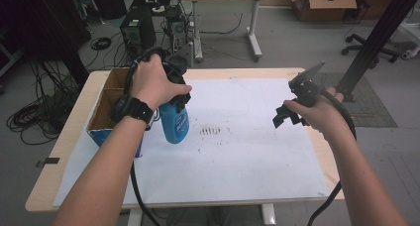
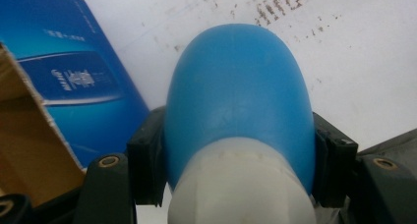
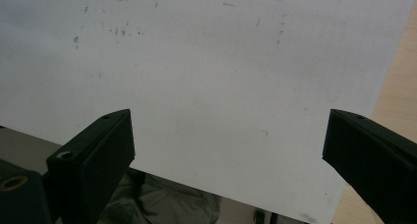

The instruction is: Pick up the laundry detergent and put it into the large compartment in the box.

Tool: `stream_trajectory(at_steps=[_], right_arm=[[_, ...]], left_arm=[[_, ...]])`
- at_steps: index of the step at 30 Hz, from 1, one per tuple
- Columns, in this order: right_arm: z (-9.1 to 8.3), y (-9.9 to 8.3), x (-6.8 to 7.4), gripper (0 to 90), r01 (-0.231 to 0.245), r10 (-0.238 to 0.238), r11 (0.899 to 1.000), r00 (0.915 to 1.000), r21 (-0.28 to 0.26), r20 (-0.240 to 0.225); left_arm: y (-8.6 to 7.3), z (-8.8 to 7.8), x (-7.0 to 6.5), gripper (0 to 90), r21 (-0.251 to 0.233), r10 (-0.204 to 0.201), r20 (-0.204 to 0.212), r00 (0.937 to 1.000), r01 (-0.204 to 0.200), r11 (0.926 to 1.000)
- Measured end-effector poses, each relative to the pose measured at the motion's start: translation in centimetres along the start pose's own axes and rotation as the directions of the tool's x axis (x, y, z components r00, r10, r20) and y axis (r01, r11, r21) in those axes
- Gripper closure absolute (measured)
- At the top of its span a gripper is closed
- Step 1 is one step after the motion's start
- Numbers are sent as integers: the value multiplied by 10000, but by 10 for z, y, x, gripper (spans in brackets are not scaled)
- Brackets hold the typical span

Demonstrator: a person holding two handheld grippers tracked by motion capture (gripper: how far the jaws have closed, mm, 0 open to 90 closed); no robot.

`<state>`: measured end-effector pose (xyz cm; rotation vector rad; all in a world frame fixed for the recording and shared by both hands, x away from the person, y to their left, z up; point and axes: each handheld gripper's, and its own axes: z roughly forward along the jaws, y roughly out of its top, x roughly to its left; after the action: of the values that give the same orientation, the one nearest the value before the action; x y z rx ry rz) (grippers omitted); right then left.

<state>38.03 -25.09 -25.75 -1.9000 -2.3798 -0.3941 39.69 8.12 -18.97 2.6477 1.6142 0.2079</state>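
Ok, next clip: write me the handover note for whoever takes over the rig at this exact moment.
Left gripper: shut on the blue bottle, near its white cap end, holding it off the white sheet beside the open cardboard box.
Right gripper: open and holding nothing, hovering over the sheet's right side.
Done: bottle grasped and off the table.
Left: set the bottle wherever it belongs, possibly in the box; the pictures don't settle which.
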Motion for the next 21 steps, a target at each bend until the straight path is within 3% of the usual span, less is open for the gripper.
stream_trajectory(at_steps=[10,21], right_arm=[[-2,1,0,57,10,-10,10000,10000,-17,-64],[-4,5,-1,57,-5,5,10000,10000,-48,-92]], left_arm=[[3,-35,15,376,-261,-211,5,9998,211,9994],[2,-73,43,377,-451,-675,20,9977,675,9967]])
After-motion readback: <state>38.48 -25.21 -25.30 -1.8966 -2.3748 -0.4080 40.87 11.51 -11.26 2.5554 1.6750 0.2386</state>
